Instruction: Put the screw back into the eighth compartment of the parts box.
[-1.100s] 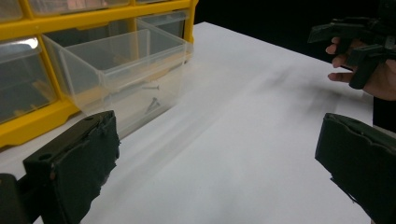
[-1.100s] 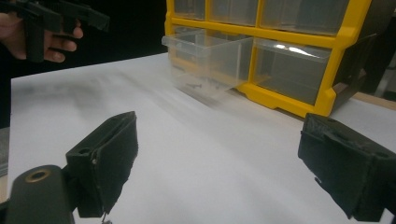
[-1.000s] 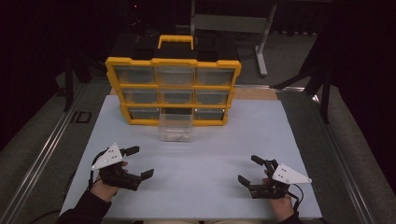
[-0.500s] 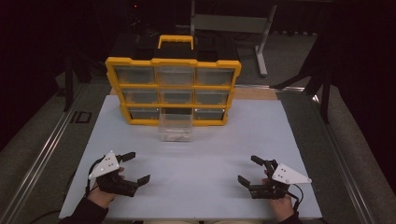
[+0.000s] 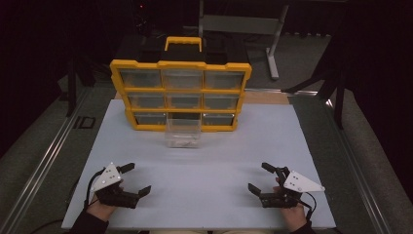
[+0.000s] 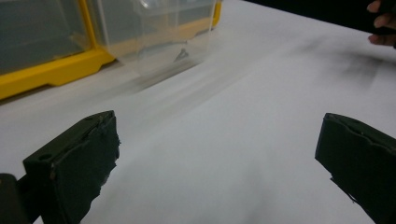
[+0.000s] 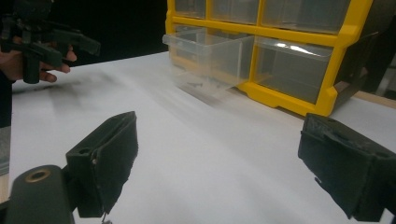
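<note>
**Both grippers resting wide, drawer pulled out**

Left gripper (image 5: pixel 132 179) is sitting low at the near left of the white table (image 5: pixel 214 161), jaws standing wide apart with nothing between them. In the left gripper view its two black jaws are framing bare tabletop. A hand is holding it from the near edge.

Right gripper (image 5: pixel 260 178) is sitting at the near right, well apart from the left one, jaws likewise gaping and empty. In the right gripper view the other gripper is showing far off at upper left.

Yellow organizer (image 5: pixel 180 95) is standing upright at the far middle of the table, three rows of three clear drawers, a yellow handle on top.

Clear drawer (image 5: pixel 183 132) from the bottom row's middle slot is sticking out toward the person, resting on the table in front of the organizer (whether its rear is still in the slot, I cannot tell). Small items are lying in its bottom, too small to make out (image 7: pixel 201 84).

Both grippers are lying well short of the drawer, neither touching it.
</note>
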`<state>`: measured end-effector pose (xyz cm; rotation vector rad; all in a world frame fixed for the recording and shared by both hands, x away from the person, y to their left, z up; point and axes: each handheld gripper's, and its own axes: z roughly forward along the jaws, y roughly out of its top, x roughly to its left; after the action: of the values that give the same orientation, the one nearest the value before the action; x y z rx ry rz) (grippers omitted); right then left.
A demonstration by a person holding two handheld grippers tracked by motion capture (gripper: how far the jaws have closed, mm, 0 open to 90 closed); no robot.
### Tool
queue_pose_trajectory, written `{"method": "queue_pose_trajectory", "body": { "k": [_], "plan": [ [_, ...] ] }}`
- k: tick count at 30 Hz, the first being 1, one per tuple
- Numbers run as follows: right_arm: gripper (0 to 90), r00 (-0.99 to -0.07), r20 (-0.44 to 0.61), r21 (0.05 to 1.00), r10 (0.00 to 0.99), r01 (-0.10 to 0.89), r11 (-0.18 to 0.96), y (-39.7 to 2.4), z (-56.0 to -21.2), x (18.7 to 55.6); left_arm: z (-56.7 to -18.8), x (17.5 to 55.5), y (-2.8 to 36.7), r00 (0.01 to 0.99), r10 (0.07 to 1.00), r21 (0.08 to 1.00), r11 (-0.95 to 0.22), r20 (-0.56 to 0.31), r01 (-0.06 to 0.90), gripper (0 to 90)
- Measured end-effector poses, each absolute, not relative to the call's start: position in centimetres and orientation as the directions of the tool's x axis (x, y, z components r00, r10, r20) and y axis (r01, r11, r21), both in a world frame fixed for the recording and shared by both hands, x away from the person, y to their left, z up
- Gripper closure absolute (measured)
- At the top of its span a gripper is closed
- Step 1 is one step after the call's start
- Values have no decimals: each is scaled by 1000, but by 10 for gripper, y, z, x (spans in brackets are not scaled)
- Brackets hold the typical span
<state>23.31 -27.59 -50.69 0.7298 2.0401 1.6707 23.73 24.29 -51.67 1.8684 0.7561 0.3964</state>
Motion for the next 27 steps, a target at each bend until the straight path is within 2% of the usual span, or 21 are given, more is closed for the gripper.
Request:
{"method": "queue_pose_trajectory", "body": {
  "k": [27],
  "plan": [
    [121, -781, 14, 978, 624, 141, 155, -277, -507, 233, -525, 238, 243, 717, 693, 913, -241, -75, 328, 0]
  ]
}}
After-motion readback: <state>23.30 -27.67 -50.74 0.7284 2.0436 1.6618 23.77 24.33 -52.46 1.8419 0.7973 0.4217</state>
